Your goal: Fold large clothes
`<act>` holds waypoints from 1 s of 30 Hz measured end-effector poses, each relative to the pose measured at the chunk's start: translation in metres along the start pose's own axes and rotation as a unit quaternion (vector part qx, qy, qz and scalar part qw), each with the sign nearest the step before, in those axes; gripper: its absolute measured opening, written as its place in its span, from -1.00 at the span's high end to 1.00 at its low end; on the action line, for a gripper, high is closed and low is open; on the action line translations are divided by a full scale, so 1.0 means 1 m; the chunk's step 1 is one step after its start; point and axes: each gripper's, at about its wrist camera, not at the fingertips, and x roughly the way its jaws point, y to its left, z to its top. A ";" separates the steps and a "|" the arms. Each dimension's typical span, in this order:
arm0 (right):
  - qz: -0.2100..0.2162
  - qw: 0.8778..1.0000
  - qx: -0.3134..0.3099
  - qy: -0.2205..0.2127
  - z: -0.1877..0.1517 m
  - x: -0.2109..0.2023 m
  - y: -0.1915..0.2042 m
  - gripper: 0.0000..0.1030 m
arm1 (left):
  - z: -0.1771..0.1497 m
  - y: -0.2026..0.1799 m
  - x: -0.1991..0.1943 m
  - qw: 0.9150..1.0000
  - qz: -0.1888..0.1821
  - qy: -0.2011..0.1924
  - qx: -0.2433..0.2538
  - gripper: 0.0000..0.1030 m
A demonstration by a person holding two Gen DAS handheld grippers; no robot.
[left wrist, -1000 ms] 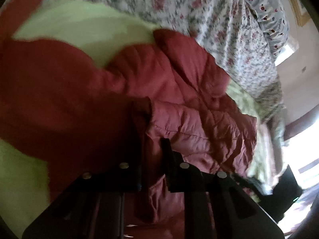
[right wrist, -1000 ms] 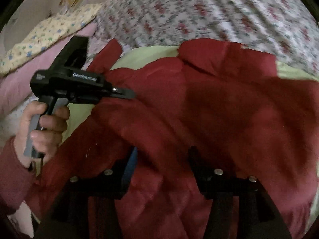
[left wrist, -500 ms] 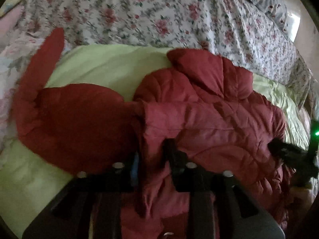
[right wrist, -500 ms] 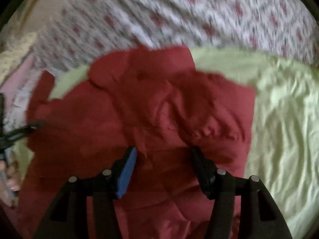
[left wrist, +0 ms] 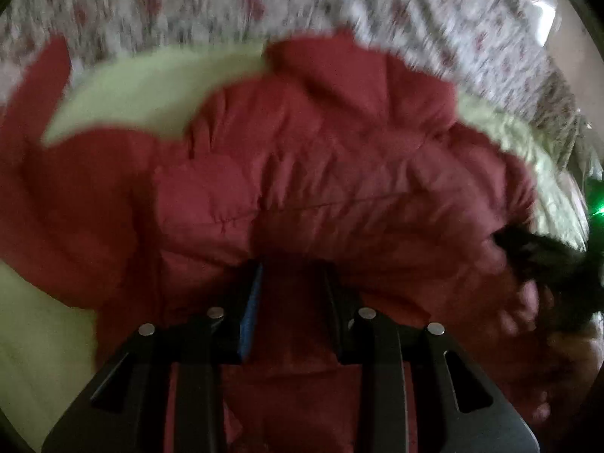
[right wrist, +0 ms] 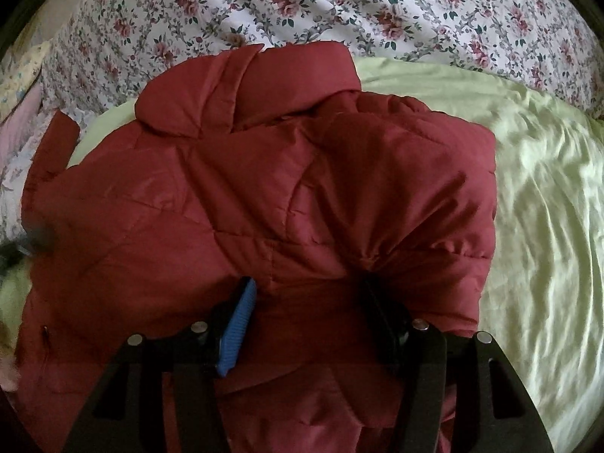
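Observation:
A dark red quilted jacket (right wrist: 226,207) lies on a light green sheet (right wrist: 528,226), its collar (right wrist: 245,87) at the far end and its right side folded in over the body. My right gripper (right wrist: 306,283) is open, its fingertips pushed down into the puffy fabric, which bulges between the jaws; the blue pad (right wrist: 238,336) shows bare. In the blurred left wrist view the jacket (left wrist: 339,173) fills the middle, one sleeve (left wrist: 56,173) spread out to the left. My left gripper (left wrist: 290,268) stands open just above the jacket's near edge, gripping nothing.
A floral bedcover (right wrist: 339,7) runs along the far side of the bed. Bare green sheet (left wrist: 143,90) shows beyond the sleeve, and more of it to the right of the jacket. The other gripper (left wrist: 547,256) appears as a dark blur at the jacket's right edge.
My left jaws have parted and let go of the jacket fold they were pinching. The right view swung across the jacket and settled over its folded right side.

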 end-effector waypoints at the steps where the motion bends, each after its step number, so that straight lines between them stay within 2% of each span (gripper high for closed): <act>1: 0.004 1.000 0.004 -0.001 -0.001 -0.003 0.000 -0.16 | -0.003 0.005 0.005 1.000 -0.007 -0.001 -0.003 0.45; 5: 0.016 1.000 0.006 -0.026 0.002 -0.031 0.003 -0.16 | -0.002 0.011 0.005 1.000 -0.023 0.000 -0.013 0.45; 7: 0.009 0.999 -0.002 -0.040 0.005 -0.041 0.007 -0.16 | -0.001 0.011 0.005 1.000 -0.023 0.000 -0.012 0.45; 9: 0.004 1.000 -0.001 -0.026 0.006 -0.035 0.006 -0.16 | -0.001 0.013 0.005 1.000 -0.024 -0.001 -0.012 0.45; 12: -0.012 1.000 0.001 0.022 -0.001 -0.005 0.001 -0.17 | -0.004 0.013 0.006 1.000 -0.028 -0.002 -0.011 0.45; 16: -0.024 0.999 -0.015 0.015 -0.004 0.002 0.004 -0.17 | -0.006 0.011 0.003 1.000 -0.029 -0.003 -0.008 0.45; 23: -0.002 1.000 0.004 0.002 -0.004 -0.012 -0.002 -0.17 | -0.007 0.015 -0.021 0.999 -0.030 -0.014 -0.017 0.45; 30: 0.025 0.999 0.006 -0.021 -0.011 -0.039 0.006 -0.17 | -0.009 0.035 -0.052 0.998 -0.016 -0.041 -0.042 0.28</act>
